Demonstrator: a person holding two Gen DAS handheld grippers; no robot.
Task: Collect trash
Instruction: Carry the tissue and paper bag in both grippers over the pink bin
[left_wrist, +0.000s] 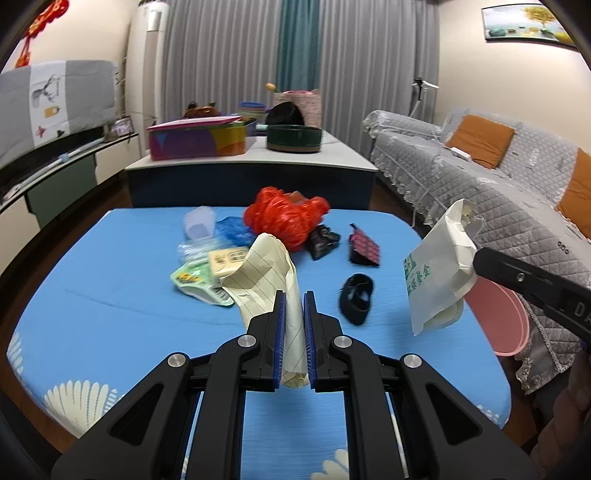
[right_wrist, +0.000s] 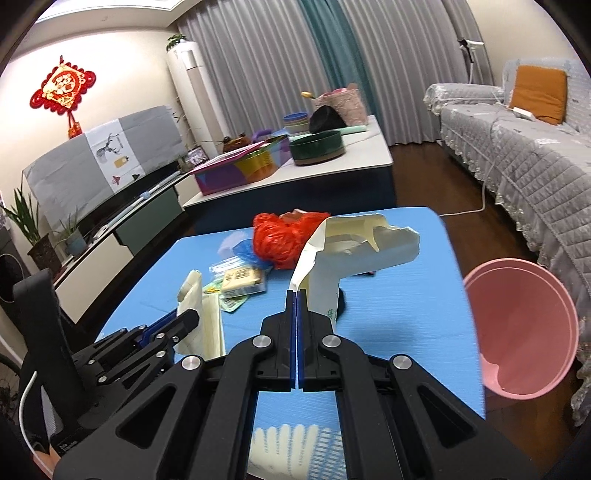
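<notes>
Currently, two items in hand above the blue desk (left_wrist: 110, 295).

Item one: lined yellow paper (left_wrist: 273, 273), crumpled, pinched in my left gripper (left_wrist: 294, 299), jaws nearly closed on its lower end. I judge it light and limp; it should crush further rather than slip.

Item two: torn white paper bag (right_wrist: 354, 251) with green print, clamped at one edge by my right gripper (right_wrist: 297, 295), jaws fully together on the thin sheet. Light, floppy, probably tears if tugged.

Receptacle: pink bin (right_wrist: 524, 325), off the desk's right side, beside the bag.

Remaining on the desk: red plastic bag (left_wrist: 284, 218), soft and likely slippery; best taken by a bunched fold.
</notes>
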